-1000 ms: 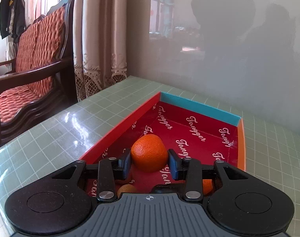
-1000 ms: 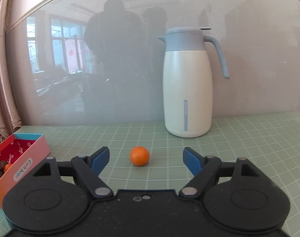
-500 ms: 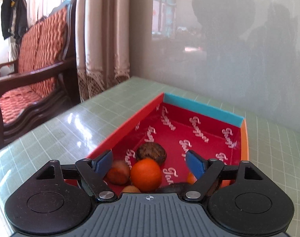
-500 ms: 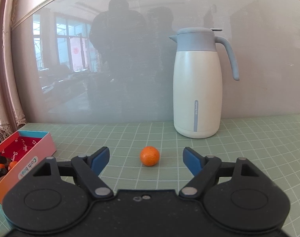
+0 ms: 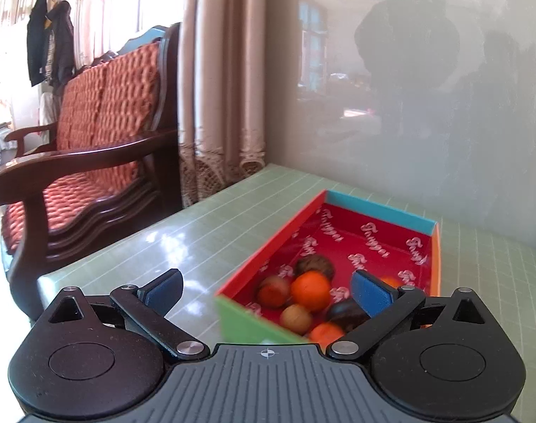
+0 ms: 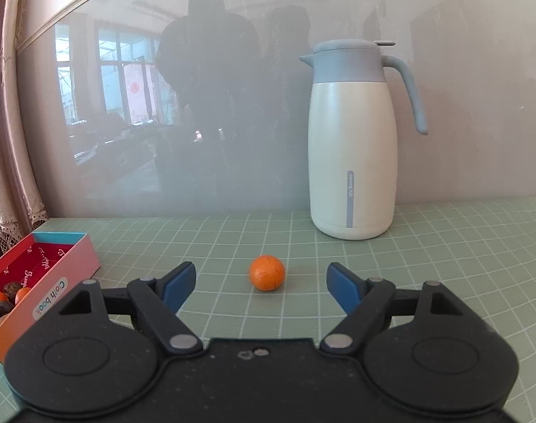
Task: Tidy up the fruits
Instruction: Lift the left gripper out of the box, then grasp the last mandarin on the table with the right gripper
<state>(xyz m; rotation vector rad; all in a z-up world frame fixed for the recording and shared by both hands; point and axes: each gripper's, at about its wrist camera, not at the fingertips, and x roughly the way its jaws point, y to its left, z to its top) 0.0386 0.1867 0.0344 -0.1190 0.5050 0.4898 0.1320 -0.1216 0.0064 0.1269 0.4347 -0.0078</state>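
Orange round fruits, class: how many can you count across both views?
4: three in the red-lined cardboard box, at and, one loose on the green grid mat. Others may be hidden.

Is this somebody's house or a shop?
Most likely a home, probably a living room. There is a wooden bench with red cushions beside lace-edged curtains, coats hanging on a rack, and a thermos jug standing on the table.
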